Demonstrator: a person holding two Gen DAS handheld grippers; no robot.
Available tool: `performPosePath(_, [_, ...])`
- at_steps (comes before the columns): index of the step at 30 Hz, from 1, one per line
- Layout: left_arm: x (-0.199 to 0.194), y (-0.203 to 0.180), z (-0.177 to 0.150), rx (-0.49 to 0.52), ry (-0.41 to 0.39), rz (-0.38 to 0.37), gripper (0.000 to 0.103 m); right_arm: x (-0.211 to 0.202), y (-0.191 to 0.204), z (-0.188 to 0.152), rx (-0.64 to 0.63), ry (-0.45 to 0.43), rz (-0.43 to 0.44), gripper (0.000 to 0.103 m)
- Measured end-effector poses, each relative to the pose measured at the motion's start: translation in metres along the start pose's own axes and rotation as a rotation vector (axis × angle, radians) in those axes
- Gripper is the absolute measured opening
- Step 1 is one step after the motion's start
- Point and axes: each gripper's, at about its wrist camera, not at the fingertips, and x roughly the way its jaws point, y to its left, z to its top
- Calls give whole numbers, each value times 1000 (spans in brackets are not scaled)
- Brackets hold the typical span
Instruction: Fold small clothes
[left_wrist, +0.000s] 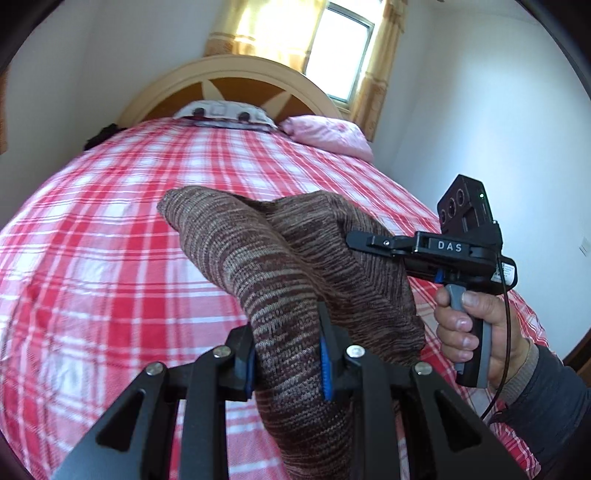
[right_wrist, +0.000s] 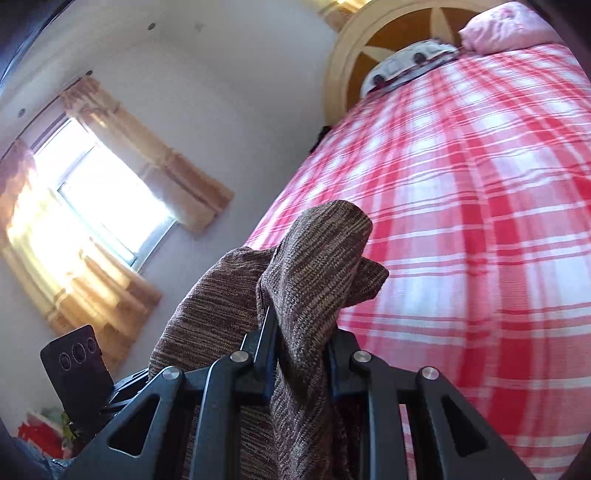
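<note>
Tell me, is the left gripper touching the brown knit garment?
Touching. The left wrist view shows the left gripper shut on the brown knit garment, with the fabric pinched between its blue pads.

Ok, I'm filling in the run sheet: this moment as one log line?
left gripper: shut on brown knit garment | right gripper: shut on same garment | garment lifted over plaid bed

**Colours on the bed**

The knitted cloth is brown with thin tan stripes. The bed cover has red and white checks. The pillow is pink. The curtains are yellow. The walls are white.
</note>
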Motion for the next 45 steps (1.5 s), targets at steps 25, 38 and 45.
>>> performPosePath(25, [-71,148,-68,-241,-55,286,27,199,121,-15,-127,223,136,21])
performPosePath(38, [-49,175,-99,-358,6,298,40,244,95,-40,-57,301,13,25])
performPosePath(45, [-67,163,-103,-334,-58,366,65,162,136,-46,-222,148,63,47])
